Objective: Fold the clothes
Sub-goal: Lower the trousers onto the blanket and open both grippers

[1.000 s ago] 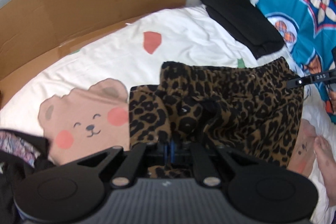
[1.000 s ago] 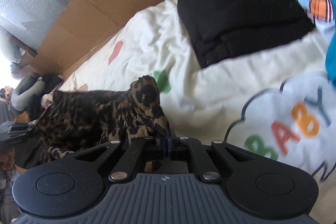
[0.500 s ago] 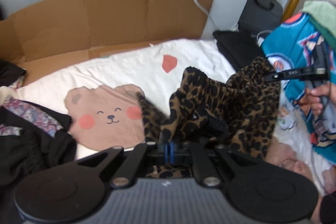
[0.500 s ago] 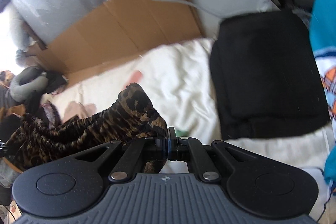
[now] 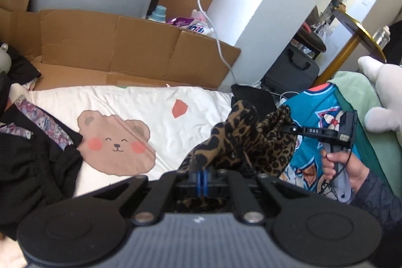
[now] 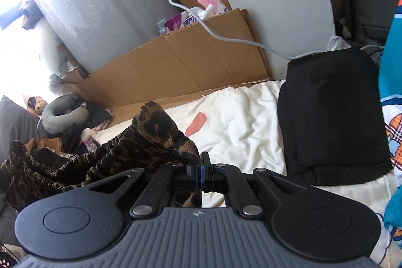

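A leopard-print garment (image 5: 241, 142) is held up off the bed between the two grippers, bunched and hanging in folds above a white bedsheet (image 5: 130, 102) printed with a bear face (image 5: 115, 142). The left gripper (image 5: 202, 177) is closed, its fingers pinched tight on one edge of the fabric, which rises in a crumpled ridge in front of it. The right gripper (image 6: 201, 173) is likewise clamped on another edge of the same garment, the cloth trailing away to its left in gathered pleats. In the left wrist view, the right gripper (image 5: 291, 128) is seen from the side, gripped by a hand (image 5: 344, 167) in a dark sleeve. A folded black garment (image 6: 334, 117) lies flat on the sheet to the right, near a teal patterned cloth (image 5: 316, 122). A flattened cardboard sheet (image 5: 120, 47) stands along the far edge of the bed, and a white cable (image 6: 201, 24) is draped over it. Dark clothes (image 5: 32, 167) are piled at the left.
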